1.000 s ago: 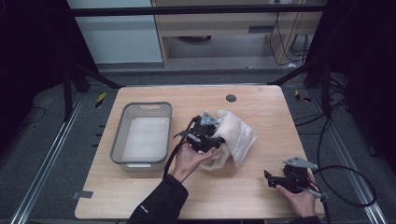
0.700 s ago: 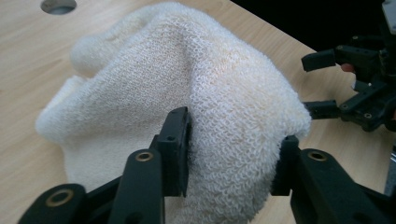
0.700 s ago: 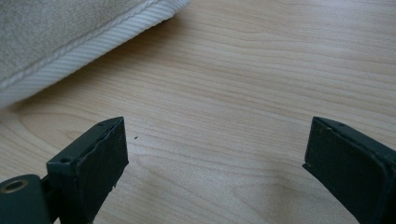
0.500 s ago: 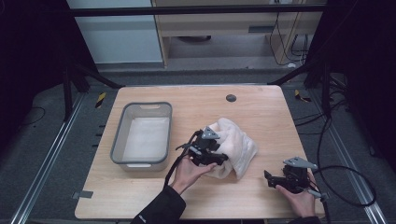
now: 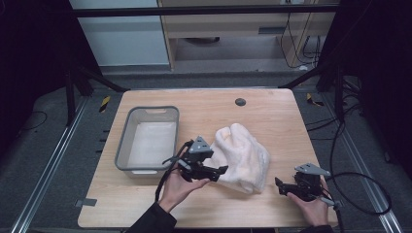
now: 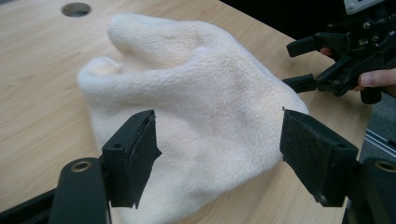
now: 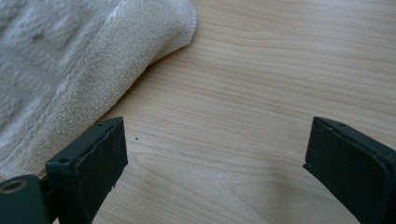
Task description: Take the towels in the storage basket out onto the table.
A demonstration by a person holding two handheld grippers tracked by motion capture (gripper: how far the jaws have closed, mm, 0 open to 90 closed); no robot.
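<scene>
A cream fluffy towel (image 5: pixel 243 155) lies bunched in a heap on the wooden table (image 5: pixel 272 116), right of centre. My left gripper (image 5: pixel 219 171) is at the towel's near-left edge, open, its jaws pointing right. In the left gripper view the towel (image 6: pixel 196 93) bulges between and beyond the open gripper (image 6: pixel 219 156), and neither pad presses it. My right gripper (image 5: pixel 281 185) is open near the table's front right, a little right of the towel. In the right gripper view the towel's hem (image 7: pixel 70 60) lies to the upper left of the open gripper (image 7: pixel 215 158), which has bare wood between its jaws.
A grey plastic bin (image 5: pixel 124 141) stands left of the towel, with something pale in it. A dark round hole (image 5: pixel 240 102) is in the tabletop at the back. The right gripper (image 6: pixel 303 65) appears beyond the towel in the left gripper view. Cables trail off the right edge.
The left gripper has drawn back toward the near edge, off the top of the towel. The towel now lies lower and farther right. The right gripper has stayed put.
</scene>
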